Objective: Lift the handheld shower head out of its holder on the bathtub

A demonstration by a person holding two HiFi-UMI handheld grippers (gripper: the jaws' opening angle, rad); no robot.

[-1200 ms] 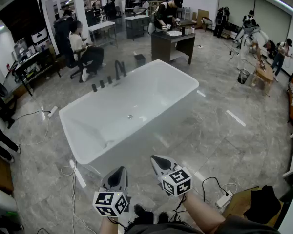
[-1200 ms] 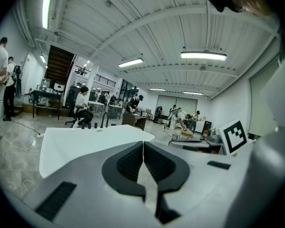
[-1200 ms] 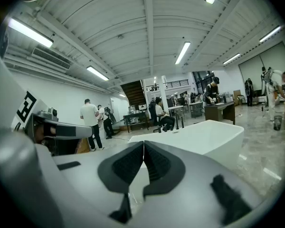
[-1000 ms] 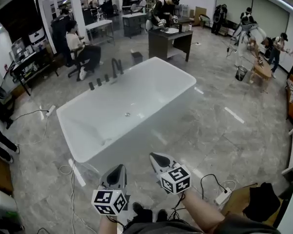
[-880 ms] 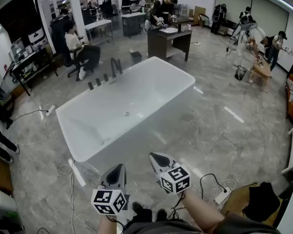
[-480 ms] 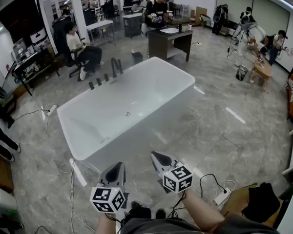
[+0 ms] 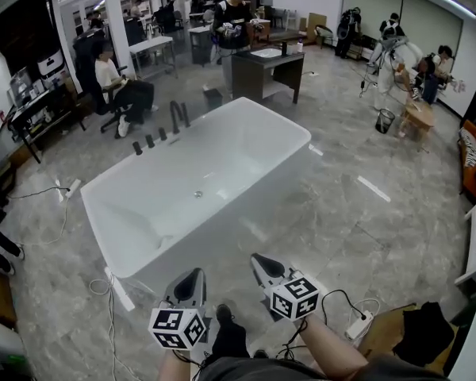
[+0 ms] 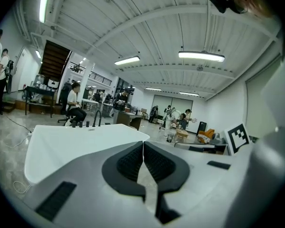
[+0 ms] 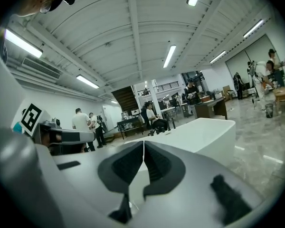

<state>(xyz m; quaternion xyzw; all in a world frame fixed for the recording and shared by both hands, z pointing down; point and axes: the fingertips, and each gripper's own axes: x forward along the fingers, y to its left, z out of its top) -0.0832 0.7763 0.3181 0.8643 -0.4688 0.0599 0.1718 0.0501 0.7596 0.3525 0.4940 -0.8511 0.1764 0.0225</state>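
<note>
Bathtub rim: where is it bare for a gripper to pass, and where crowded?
On the bathtub, the near long rim and both short ends are bare. The far rim is free from the tall spout to its right corner; just left of the spout, black fittings crowd it.

The tub [image 7: 246,153] is white, smooth and shiny, and light glints off it. The floor [image 7: 365,228] looks like grey stone, polished so much that the lamps shine in it. My left gripper [image 7: 194,276] and my right gripper [image 7: 259,260] have smooth, dull, pale grey plastic shells. Their pads [image 8: 130,161] are black, dull and ribbed, like rubber. The cubes [image 7: 178,329] on them are matt, with black and white squares. The tap [image 7: 177,116] is dark and not shiny.
</note>
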